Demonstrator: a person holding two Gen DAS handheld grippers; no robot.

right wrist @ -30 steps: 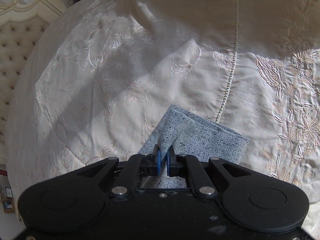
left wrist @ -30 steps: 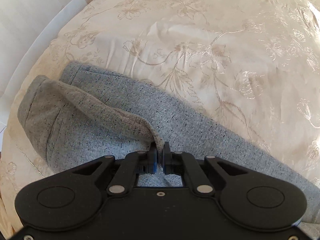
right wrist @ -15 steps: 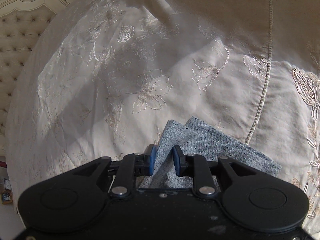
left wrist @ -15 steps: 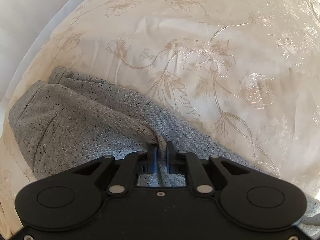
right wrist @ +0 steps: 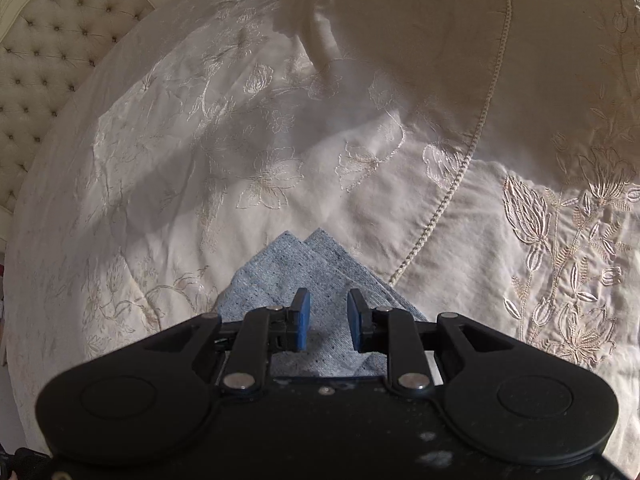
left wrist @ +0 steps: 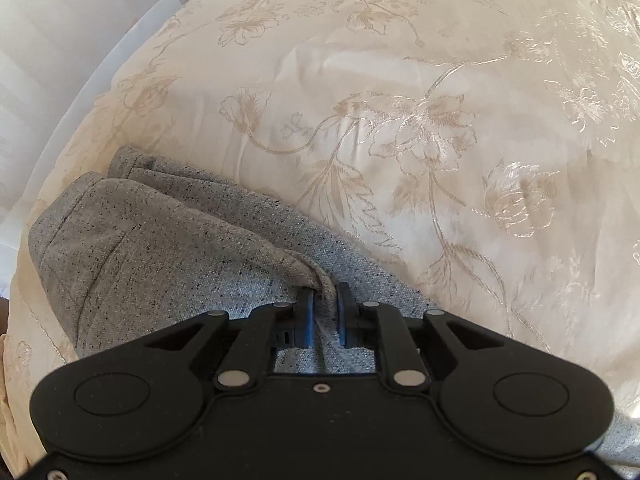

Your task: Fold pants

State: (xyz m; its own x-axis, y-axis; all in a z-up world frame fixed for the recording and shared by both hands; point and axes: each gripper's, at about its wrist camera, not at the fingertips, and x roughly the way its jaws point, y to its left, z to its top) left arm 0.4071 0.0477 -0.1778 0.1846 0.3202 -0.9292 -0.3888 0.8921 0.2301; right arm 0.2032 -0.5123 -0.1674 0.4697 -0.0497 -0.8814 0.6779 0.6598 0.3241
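Pants (left wrist: pixel 168 240): grey, folded, lying on the bedspread (left wrist: pixel 400 120) (cream, embroidered).
Left gripper (left wrist: pixel 323 300): jaws opening, fabric ridge between them.
Right gripper (right wrist: pixel 328 308): jaws parted above the cuffs (right wrist: pixel 300 256).

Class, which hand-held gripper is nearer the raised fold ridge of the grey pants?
Left. The left hand-held gripper straddles the ridge, its jaws opening. The right hand-held gripper hangs open above the flat leg ends.
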